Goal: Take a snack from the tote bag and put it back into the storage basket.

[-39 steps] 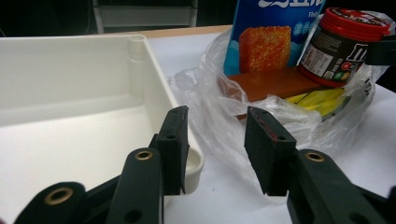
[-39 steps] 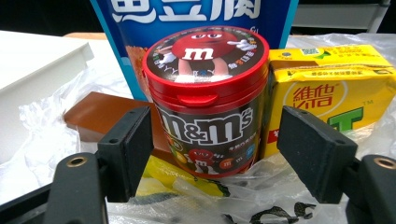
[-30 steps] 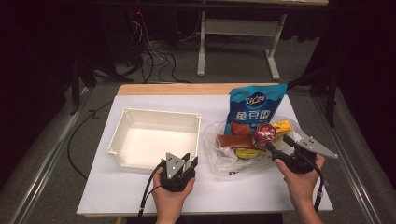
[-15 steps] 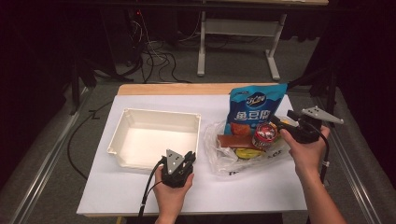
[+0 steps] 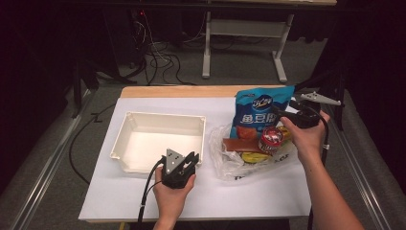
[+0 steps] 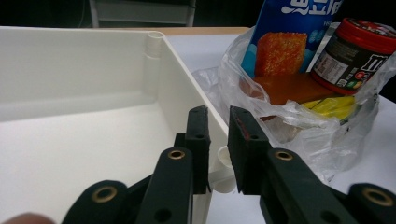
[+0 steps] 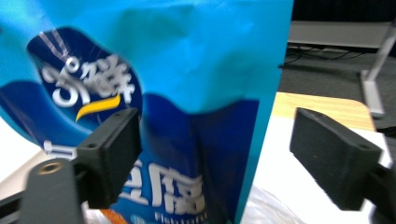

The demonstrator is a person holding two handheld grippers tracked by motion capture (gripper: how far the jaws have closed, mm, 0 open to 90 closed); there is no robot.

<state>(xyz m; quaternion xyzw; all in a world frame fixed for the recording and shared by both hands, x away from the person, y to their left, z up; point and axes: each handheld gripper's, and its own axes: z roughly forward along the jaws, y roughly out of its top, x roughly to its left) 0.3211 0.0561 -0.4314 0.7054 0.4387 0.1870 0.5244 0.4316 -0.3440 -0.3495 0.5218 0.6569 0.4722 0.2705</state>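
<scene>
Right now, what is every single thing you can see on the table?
bin: one, white, left on the table, nothing in it.
plastic bag: one, clear, right of the bin, lying flat with snacks in it.
snack bag: one, blue, upright at the plastic bag's far end.
jar: one, red lid, in the plastic bag.
packet: one, brown, beside the jar.
table: one, white top.
left gripper: black, jaws nearly shut, at the bin's near corner.
right gripper: black, jaws wide open around the snack bag's edge.
</scene>
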